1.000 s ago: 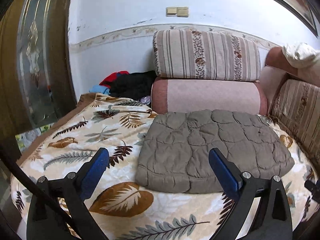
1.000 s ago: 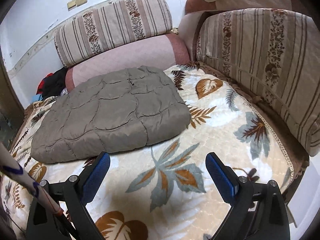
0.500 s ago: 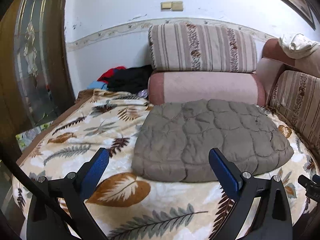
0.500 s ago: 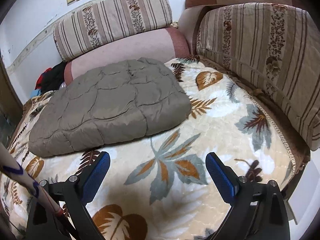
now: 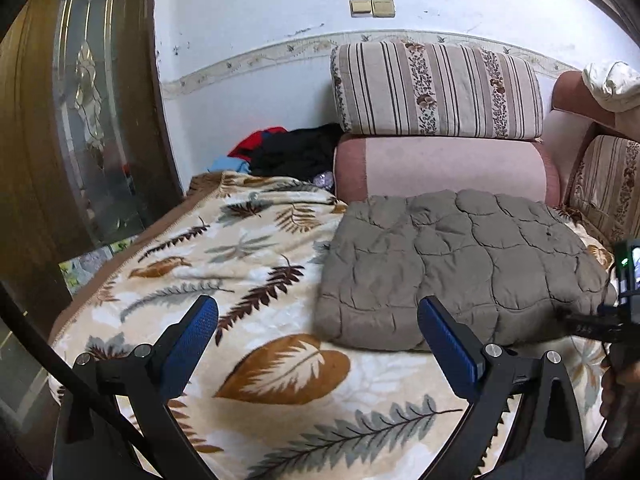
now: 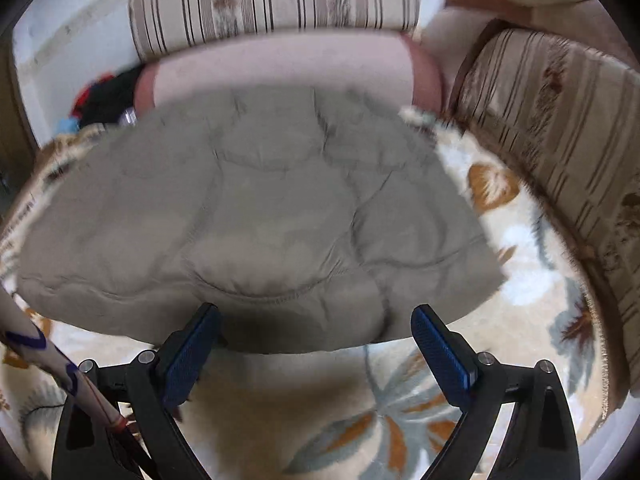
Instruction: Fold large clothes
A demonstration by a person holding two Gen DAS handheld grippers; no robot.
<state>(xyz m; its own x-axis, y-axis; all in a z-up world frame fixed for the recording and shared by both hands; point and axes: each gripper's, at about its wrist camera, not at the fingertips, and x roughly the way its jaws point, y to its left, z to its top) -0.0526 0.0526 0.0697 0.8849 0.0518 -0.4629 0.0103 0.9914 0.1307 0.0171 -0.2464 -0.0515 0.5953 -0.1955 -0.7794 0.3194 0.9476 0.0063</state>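
My right gripper (image 6: 316, 332) is spread wide, low over the leaf-print blanket (image 6: 400, 420). The folded grey quilted garment (image 6: 260, 216) fills the view (blurred), its near edge just beyond my fingertips (image 6: 200, 328).

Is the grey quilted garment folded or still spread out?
Folded: the grey quilted garment lies as a compact, thick, rounded-edged pad on the leaf-print blanket.

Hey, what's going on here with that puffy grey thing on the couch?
A person is folding a quilted grey garment lying on a leaf-print blanket over a sofa. Both grippers are open and empty. The right hand-held gripper is at the garment's near edge; the left hand-held gripper hangs back over the blanket.
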